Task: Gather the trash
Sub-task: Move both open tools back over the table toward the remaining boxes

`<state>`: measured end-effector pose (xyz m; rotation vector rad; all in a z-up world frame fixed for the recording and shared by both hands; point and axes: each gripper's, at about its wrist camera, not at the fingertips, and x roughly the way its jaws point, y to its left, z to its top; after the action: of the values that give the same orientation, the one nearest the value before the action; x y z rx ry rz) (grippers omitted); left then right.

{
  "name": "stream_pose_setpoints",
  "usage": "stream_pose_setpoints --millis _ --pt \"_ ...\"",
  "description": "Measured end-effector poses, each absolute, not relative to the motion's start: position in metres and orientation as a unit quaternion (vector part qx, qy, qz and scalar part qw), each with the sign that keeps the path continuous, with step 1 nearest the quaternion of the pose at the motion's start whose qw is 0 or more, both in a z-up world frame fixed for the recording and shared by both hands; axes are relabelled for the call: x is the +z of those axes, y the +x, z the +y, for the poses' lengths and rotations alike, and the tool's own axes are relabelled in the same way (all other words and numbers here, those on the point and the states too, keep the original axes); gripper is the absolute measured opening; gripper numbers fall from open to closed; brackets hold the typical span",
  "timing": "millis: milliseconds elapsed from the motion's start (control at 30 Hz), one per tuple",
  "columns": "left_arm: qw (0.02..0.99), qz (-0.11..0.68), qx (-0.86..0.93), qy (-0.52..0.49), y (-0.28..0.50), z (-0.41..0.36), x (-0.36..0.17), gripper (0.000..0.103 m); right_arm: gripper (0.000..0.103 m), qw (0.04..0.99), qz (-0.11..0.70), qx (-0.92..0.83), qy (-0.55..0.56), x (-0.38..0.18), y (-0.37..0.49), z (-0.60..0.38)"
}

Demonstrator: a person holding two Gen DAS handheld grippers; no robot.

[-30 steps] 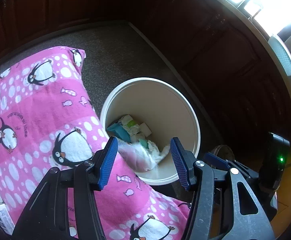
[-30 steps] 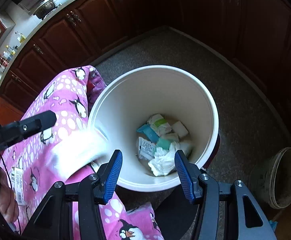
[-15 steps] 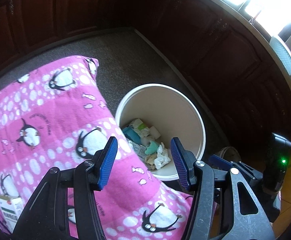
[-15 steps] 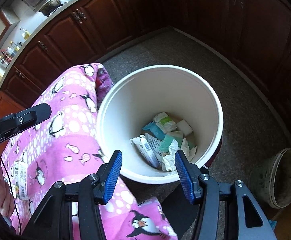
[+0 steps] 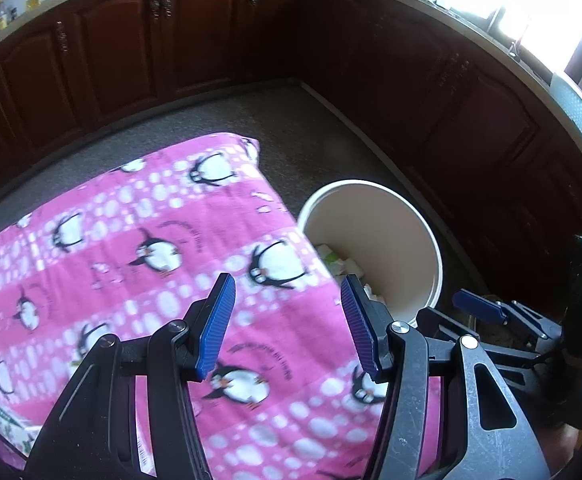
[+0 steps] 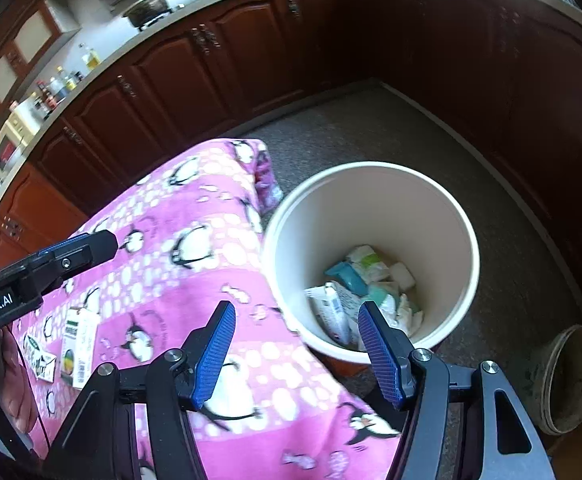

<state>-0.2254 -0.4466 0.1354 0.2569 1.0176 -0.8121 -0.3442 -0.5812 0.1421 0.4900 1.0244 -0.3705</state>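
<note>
A white round bin point(image 6: 371, 248) stands on the floor beside a table under a pink penguin cloth point(image 6: 195, 264). Several wrappers and crumpled tissues point(image 6: 363, 292) lie in its bottom. The bin also shows in the left wrist view point(image 5: 375, 248), partly hidden by the cloth. My left gripper point(image 5: 287, 320) is open and empty above the cloth's edge. My right gripper point(image 6: 297, 350) is open and empty, above the cloth's edge and the bin's near rim. A small carton point(image 6: 79, 346) and a flat packet point(image 6: 43, 362) lie on the cloth at left.
Dark wooden cabinets point(image 6: 251, 60) line the walls around grey carpet point(image 6: 371, 128). A dirty round tub point(image 6: 567, 380) sits on the floor right of the bin. The left gripper's body shows in the right wrist view point(image 6: 43, 268). A carton corner point(image 5: 7, 424) lies at lower left.
A white wad that was falling at the bin's rim has landed inside. Both grippers have lifted and pulled back over the table, so the bin looks smaller and further right.
</note>
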Motion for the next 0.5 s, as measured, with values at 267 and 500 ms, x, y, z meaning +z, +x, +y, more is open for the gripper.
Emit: stream_pose_setpoints --millis 267,500 --pt "0.805 0.463 -0.353 0.112 -0.219 -0.4 0.148 0.054 0.062 0.837 0.482 -0.146 0.213 0.152 -0.328 -0.541" --pt "0.818 0.456 -0.334 0.105 -0.217 -0.363 0.152 0.054 0.063 0.84 0.491 -0.121 0.198 0.152 -0.315 -0.508"
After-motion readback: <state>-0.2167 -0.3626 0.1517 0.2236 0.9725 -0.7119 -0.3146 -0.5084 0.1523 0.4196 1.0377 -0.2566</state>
